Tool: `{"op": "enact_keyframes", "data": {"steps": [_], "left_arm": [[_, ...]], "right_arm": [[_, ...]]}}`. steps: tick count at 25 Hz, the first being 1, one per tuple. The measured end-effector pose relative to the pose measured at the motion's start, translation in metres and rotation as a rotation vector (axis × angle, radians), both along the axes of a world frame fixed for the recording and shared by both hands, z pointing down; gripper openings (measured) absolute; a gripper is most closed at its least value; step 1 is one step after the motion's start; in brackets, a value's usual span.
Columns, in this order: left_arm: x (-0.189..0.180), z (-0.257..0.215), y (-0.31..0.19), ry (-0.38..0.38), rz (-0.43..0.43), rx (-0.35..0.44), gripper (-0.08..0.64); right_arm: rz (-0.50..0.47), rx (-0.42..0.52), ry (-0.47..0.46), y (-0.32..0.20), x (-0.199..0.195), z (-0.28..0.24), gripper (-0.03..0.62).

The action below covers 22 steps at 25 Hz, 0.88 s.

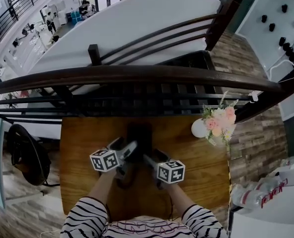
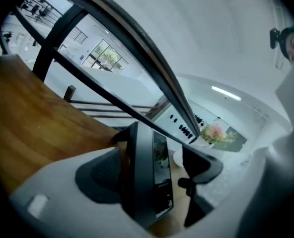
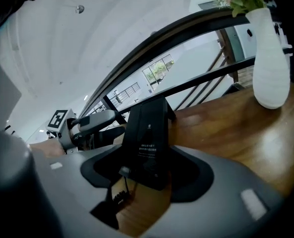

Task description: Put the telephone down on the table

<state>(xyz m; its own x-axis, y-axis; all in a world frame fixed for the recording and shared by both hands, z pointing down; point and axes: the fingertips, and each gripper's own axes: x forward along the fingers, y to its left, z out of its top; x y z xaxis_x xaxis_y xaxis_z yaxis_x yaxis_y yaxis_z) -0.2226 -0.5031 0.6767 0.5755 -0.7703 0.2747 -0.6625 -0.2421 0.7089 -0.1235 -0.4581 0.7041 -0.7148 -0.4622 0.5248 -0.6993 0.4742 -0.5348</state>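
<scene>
Arms: striped sleeves (image 1: 85, 218) at the bottom edge of the head view, both forearms reaching up-frame and converging at centre.
Left gripper (image 1: 130, 150): jaws spread wide, the telephone between them with a clear gap at one pad.
Right gripper (image 1: 148, 158): jaws likewise wide around the telephone's lower end, not clamped.
Telephone (image 1: 139, 135): black slab with a glossy face and small pale print on its back, mid-frame on the wooden table (image 1: 85, 148).
Beyond: white vase (image 1: 198, 128) of flowers at right; dark railing (image 1: 137, 74) across the frame.
</scene>
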Motion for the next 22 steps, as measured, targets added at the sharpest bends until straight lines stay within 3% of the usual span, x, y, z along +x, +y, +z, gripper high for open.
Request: {"op": "enact_keyframes", "data": {"steps": [7,22], "left_arm": [[0.009,-0.04,0.046,-0.057,-0.023,0.081,0.364],[0.055,-0.096,0.161,-0.158,-0.064,0.204,0.14]], "right_arm": [[0.022,0.105,-0.001,0.033,0.018,-0.042,0.2],[0.049,0.192,-0.03,0.126,0.074,-0.091,0.046]]}}
